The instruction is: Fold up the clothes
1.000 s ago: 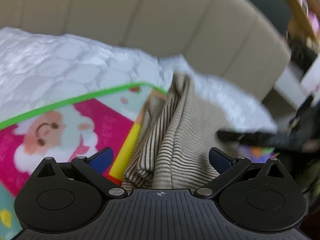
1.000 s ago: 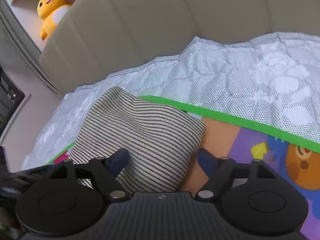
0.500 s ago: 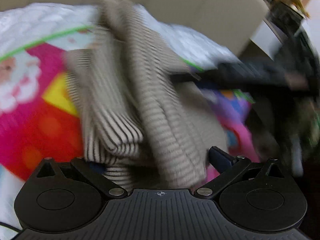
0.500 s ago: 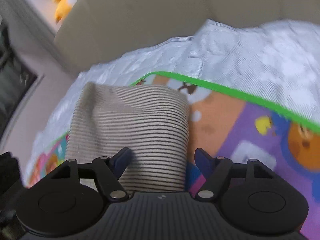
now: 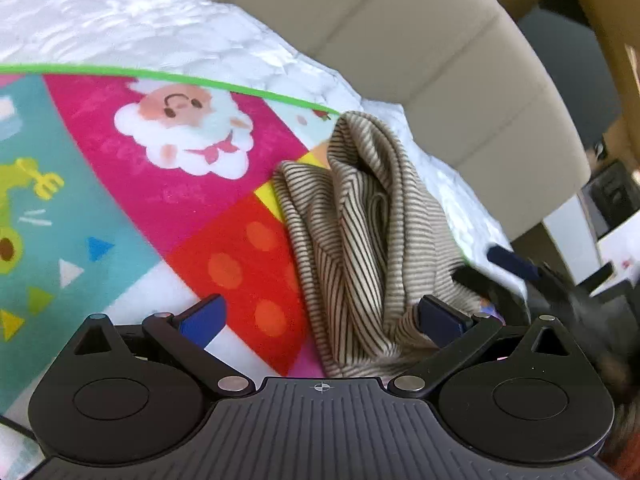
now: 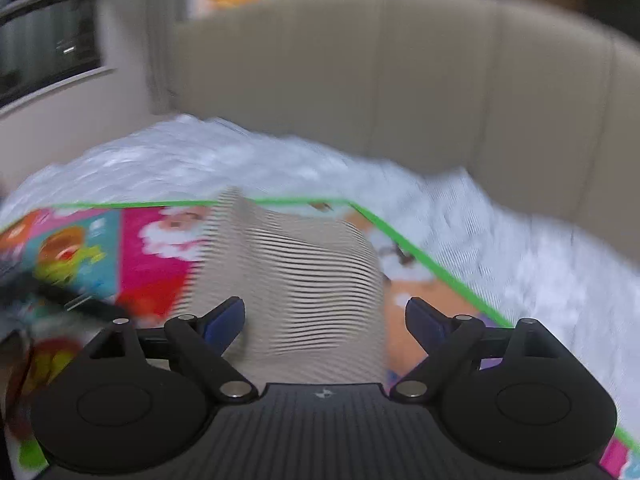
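Shirt (image 5: 360, 232) lies bunched on mat (image 5: 120, 208), long axis running away from both tongs. Left gripper (image 5: 320, 316): released, shirt right of centre. Right gripper (image 6: 326, 316): released, shirt dead ahead (nearer, by judgement).

The striped garment (image 5: 360, 240) filled the gap between my spread fingers; bare play mat (image 5: 120, 216) lay left, and the padded headboard (image 6: 440, 100) blocked the far side.
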A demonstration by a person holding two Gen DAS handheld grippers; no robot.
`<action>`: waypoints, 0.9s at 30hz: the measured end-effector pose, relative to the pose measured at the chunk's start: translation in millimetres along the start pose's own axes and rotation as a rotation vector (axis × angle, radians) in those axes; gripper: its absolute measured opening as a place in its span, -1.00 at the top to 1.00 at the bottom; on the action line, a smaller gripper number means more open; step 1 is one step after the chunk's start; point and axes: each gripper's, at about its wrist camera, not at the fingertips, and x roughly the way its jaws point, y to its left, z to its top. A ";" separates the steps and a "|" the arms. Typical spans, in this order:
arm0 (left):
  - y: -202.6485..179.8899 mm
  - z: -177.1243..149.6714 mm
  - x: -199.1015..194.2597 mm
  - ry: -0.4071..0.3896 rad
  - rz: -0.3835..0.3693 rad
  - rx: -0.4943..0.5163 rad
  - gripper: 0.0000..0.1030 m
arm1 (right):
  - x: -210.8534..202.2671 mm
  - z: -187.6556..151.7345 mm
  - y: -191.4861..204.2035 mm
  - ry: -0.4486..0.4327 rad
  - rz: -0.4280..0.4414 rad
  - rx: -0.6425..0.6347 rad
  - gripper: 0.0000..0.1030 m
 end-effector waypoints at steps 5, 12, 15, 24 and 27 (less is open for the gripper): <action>9.6 13.4 -15.0 -0.098 0.018 -0.030 -1.00 | -6.2 -20.8 60.4 -0.009 0.069 -0.167 -0.76; 26.9 19.1 -4.3 -0.084 0.092 -0.082 -1.00 | 5.2 -32.3 79.5 0.145 0.178 -0.279 -0.73; 20.6 18.3 0.2 -0.079 0.132 -0.019 -1.00 | -6.0 -22.4 72.5 0.089 0.123 -0.254 -0.67; 11.4 12.2 11.6 -0.062 0.195 0.099 -1.00 | 23.9 -24.1 92.5 0.033 -0.068 -0.229 -0.28; 11.0 10.9 9.2 -0.059 0.197 0.106 -1.00 | 28.1 -27.3 96.6 0.022 -0.111 -0.293 -0.14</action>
